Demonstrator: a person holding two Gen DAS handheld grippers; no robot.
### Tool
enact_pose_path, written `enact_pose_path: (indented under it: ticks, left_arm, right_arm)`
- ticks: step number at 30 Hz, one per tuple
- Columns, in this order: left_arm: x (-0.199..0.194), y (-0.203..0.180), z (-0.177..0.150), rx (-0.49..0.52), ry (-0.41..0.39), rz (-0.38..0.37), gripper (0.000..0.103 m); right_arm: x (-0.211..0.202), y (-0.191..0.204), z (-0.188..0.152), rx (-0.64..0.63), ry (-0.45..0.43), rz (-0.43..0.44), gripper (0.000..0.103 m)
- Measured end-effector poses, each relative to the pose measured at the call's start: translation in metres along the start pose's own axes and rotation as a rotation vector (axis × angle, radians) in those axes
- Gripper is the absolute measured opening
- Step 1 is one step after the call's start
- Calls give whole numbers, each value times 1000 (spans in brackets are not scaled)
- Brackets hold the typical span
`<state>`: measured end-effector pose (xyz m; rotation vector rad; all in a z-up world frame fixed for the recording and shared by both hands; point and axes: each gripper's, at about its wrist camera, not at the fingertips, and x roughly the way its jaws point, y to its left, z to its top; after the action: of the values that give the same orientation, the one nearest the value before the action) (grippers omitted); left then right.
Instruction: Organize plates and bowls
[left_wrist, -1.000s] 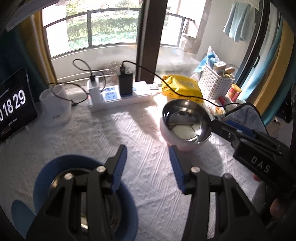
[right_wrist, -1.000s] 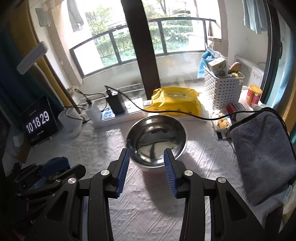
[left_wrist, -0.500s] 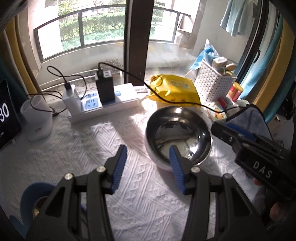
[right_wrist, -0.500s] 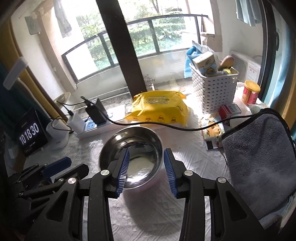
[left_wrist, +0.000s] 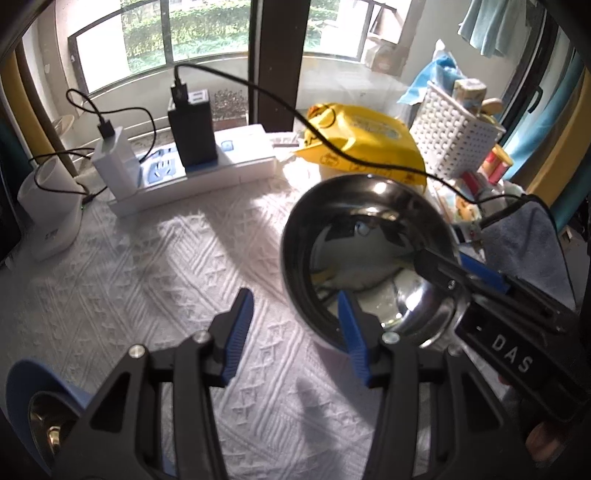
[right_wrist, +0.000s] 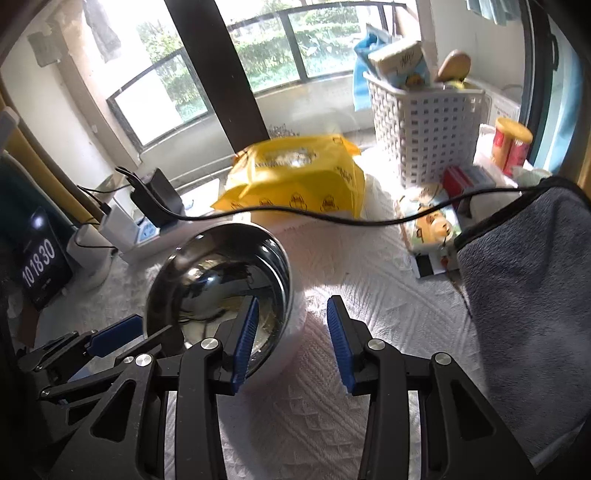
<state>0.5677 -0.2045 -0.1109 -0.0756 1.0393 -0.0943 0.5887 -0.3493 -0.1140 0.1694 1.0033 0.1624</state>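
A steel bowl with a white outside (left_wrist: 365, 251) (right_wrist: 221, 273) stands on the white cloth. My left gripper (left_wrist: 295, 332) is open, its right finger just inside the bowl's near rim, its left finger outside. My right gripper (right_wrist: 291, 336) is open and straddles the bowl's right rim, left finger inside, right finger outside. The right gripper shows in the left wrist view (left_wrist: 480, 280) reaching over the bowl's right edge. A blue plate with a small steel bowl on it (left_wrist: 40, 417) lies at the bottom left of the left wrist view.
A yellow wipes pack (left_wrist: 369, 144) (right_wrist: 295, 177) lies behind the bowl. A white power strip with chargers (left_wrist: 184, 166), a black cable (right_wrist: 332, 218), a white basket (right_wrist: 424, 133), a grey towel (right_wrist: 524, 295), a digital clock (right_wrist: 37, 266) and a white cup (left_wrist: 51, 210) surround it.
Both grippers have moved in on the steel bowl. The left one swung right, away from the blue plate; the right one shifted until its fingers straddle the bowl's right rim.
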Motion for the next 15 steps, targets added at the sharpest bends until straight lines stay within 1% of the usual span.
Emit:
enact_pose_path:
  ticks: [7, 8, 10, 11, 12, 15]
  left_arm:
    - [16, -2, -2, -1, 36, 14, 49]
    - [17, -2, -3, 0, 42, 10, 49]
    - [21, -3, -6, 7, 58, -2, 49]
    - [21, -3, -7, 6, 52, -3, 49]
    - [20, -3, -8, 10, 43, 1, 48]
    - [17, -6, -8, 28, 17, 1, 46]
  right_arm:
    - [11, 2, -4, 0, 18, 8, 39]
    - [13, 2, -4, -2, 22, 10, 38]
    - [16, 4, -6, -13, 35, 23, 29]
    - [18, 6, -7, -21, 39, 23, 26]
    - [18, 8, -8, -31, 34, 30, 20]
    - [18, 10, -8, -36, 27, 25, 20]
